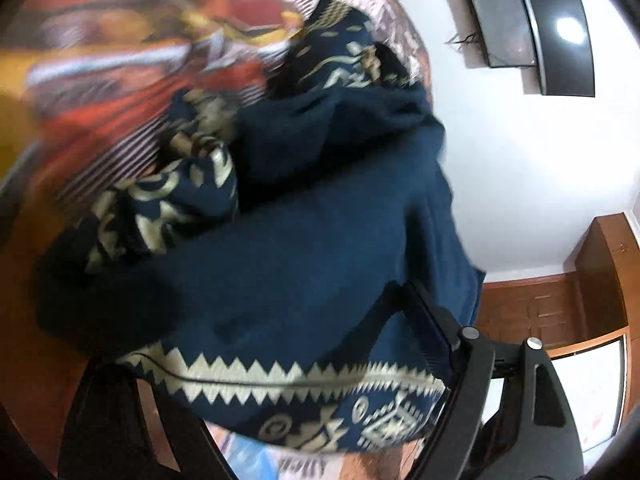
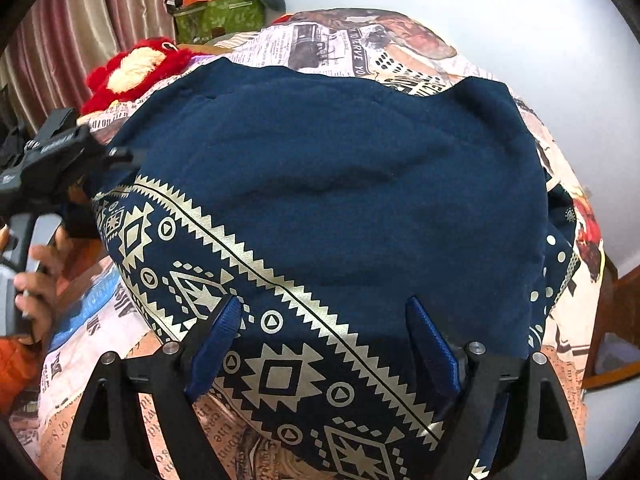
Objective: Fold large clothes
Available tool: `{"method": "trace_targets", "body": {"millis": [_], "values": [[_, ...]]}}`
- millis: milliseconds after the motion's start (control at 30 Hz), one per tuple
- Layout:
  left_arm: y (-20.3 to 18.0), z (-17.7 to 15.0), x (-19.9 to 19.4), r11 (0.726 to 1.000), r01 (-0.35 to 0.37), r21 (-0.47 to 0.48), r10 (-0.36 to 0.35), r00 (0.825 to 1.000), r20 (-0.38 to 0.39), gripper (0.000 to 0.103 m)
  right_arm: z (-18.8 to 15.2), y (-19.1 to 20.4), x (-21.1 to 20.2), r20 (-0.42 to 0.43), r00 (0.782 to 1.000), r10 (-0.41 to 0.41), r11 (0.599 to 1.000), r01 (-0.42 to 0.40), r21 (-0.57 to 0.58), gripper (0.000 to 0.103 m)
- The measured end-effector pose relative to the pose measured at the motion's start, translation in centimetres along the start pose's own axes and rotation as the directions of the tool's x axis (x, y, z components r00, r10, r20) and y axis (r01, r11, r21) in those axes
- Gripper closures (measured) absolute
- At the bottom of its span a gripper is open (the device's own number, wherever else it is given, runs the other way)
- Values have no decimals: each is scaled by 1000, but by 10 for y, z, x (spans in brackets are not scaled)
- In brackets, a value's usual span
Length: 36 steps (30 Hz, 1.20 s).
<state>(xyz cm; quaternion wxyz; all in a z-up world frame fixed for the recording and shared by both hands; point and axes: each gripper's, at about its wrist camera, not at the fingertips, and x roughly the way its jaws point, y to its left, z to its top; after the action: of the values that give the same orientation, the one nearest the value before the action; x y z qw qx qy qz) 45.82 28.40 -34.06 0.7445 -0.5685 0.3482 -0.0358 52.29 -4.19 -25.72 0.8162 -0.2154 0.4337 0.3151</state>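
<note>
Right wrist view: one navy garment (image 2: pixel 320 184), soft knit, cream zigzag border, lies on the newspaper-print bed (image 2: pixel 100 344).
Right tongs (image 2: pixel 324 344): spread wide, straddling the border (pads not pressing).
Left tongs (image 2: pixel 96 160): open at the garment's edge.

The navy garment (image 2: pixel 328 184) is a soft, matt cloth with a faintly fuzzy nap, and the cream-gold geometric band along its near edge has a slight metallic sheen. Under it the bed cover (image 2: pixel 344 52) is smooth printed fabric in a newspaper pattern. The red plush toy (image 2: pixel 136 66) at the bed's far left corner is shaggy pile. The right gripper (image 2: pixel 324 344) has matt black plastic arms, bright metal pins and ribbed blue pads. In the blurred left wrist view, the cabinet (image 1: pixel 532 312) seems varnished wood, and the wall screen (image 1: pixel 560 28) is glossy.
</note>
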Motion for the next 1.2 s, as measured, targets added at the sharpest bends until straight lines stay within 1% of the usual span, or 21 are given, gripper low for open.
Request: {"method": "trace_targets", "body": {"millis": [100, 133, 233, 300, 333, 367, 400, 467, 533, 600, 633, 667, 733, 833, 867, 933, 1000, 1033, 1067, 1133, 1200], "values": [[-7, 9, 9, 999, 32, -1, -32, 999, 27, 20, -1, -3, 1, 0, 1000, 12, 1000, -12, 6, 19], [-9, 13, 14, 1000, 26, -10, -26, 999, 37, 20, -2, -3, 0, 2, 1000, 16, 1000, -16, 7, 19], [-2, 29, 13, 997, 34, -73, -29, 997, 69, 23, -3, -4, 1, 0, 1000, 31, 999, -31, 8, 19], [0, 32, 10, 993, 33, -114, -23, 996, 87, 33, -4, -3, 1, 1, 999, 34, 999, -34, 3, 19], [2, 34, 8, 993, 15, -121, -3, 995, 96, 45, -4, -2, 2, 0, 999, 36, 999, -36, 1, 19], [-1, 34, 7, 994, -25, -110, 35, 995, 97, 62, -4, -2, 2, -2, 999, 38, 999, -38, -1, 19], [-7, 34, 6, 994, -62, -87, 70, 992, 101, 69, -4, -1, 2, -4, 999, 40, 999, -40, -1, 19], [-23, 30, -1, 992, -127, -4, 126, 984, 129, 81, -3, -2, 0, -7, 999, 44, 999, -44, 8, 19], [-45, 24, -14, 977, -194, 89, 175, 968, 182, 85, -3, -4, -2, -8, 999, 46, 999, -45, 18, 19], [-71, 15, -33, 953, -245, 176, 198, 948, 247, 87, -2, -7, -9, -4, 999, 50, 998, -50, 32, 19], [-87, 9, -47, 935, -274, 226, 205, 936, 287, 88, -2, -9, -13, 3, 999, 53, 998, -53, 42, 19], [-95, 4, -57, 923, -292, 252, 209, 928, 309, 89, -1, -11, -17, 10, 998, 56, 997, -56, 50, 19], [-112, -10, -83, 886, -350, 304, 232, 903, 362, 90, 1, -16, -27, 32, 997, 76, 994, -78, 73, 19], [-118, -20, -105, 840, -441, 317, 305, 866, 396, 91, 7, -16, -40, 51, 989, 137, 985, -141, 98, 19], [-112, -23, -112, 833, -458, 309, 327, 860, 392, 91, 9, -13, -42, 54, 988, 147, 984, -151, 97, 19], [-98, -29, -122, 814, -504, 289, 381, 838, 390, 91, 15, -2, -42, 55, 983, 173, 981, -177, 82, 19], [-85, -33, -124, 789, -554, 265, 430, 807, 405, 91, 20, 12, -38, 44, 980, 192, 978, -194, 70, 19], [-76, -41, -129, 780, -568, 260, 445, 797, 408, 91, 22, 21, -34, 38, 979, 199, 978, -202, 60, 19], [-69, -44, -128, 775, -579, 254, 454, 790, 412, 91, 23, 30, -30, 30, 978, 207, 977, -208, 45, 19], [-60, -53, -133, 771, -580, 263, 448, 788, 423, 91, 25, 50, -20, 9, 978, 208, 978, -209, 7, 19], [-68, -52, -128, 754, -587, 297, 438, 785, 438, 91, 25, 59, -7, -25, 979, 204, 979, -204, -11, 19]]}}
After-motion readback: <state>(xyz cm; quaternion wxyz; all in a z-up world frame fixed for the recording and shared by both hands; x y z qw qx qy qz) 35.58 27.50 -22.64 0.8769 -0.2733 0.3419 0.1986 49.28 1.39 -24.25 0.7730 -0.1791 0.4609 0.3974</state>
